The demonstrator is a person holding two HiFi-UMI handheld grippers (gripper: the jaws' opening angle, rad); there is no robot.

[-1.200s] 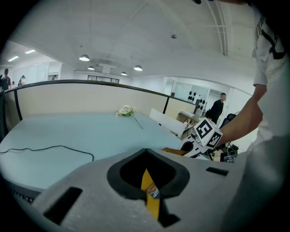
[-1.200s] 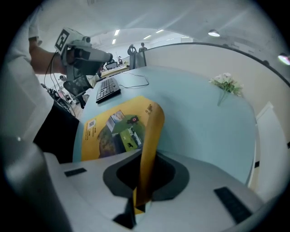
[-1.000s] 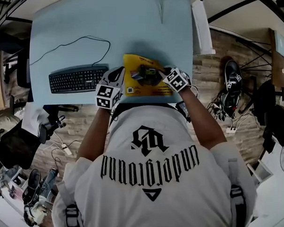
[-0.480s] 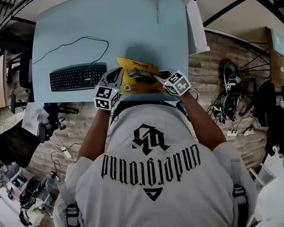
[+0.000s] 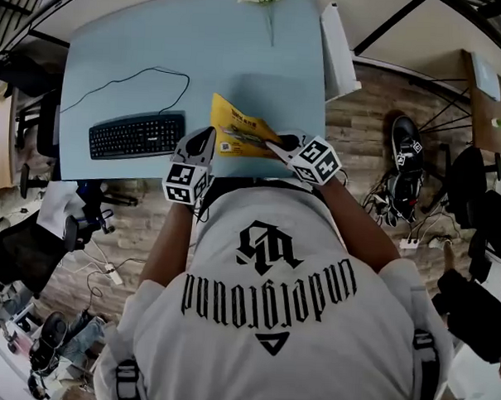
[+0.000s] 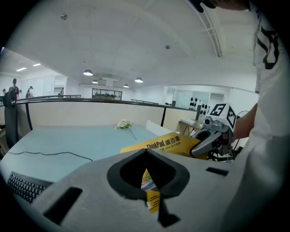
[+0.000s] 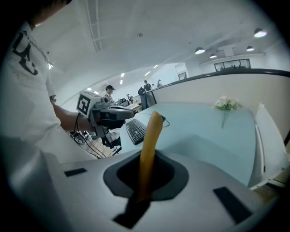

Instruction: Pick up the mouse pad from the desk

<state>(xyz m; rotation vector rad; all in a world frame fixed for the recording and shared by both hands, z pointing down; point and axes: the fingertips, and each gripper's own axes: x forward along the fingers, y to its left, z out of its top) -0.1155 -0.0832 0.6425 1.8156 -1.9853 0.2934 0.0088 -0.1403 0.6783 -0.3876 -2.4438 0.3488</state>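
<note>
Left gripper (image 5: 207, 136) clamps the yellow mouse pad (image 5: 237, 122) at its 7 o'clock corner, and right gripper (image 5: 274, 145) clamps the 4 o'clock edge. The pad tilts off the desk (image 5: 158, 42), so pickup looks nearly complete.

The surface (image 5: 158, 42) is a big, pale blue desk top. Next to it, the floor (image 5: 361, 125) is made of brown wood planks. Black cables (image 5: 396, 197) lie in a heap on the floor. A black chair (image 5: 20, 255) stands at the left. A long white board (image 5: 336, 49) sits just beside the right edge of the surface. The ceiling (image 6: 136, 41) is white, and round lights (image 6: 88, 72) shine in it. A low cream wall (image 6: 68, 115) with a black rail (image 6: 68, 98) on top runs behind the surface. Far off there are glass walls (image 6: 190, 97)
</note>
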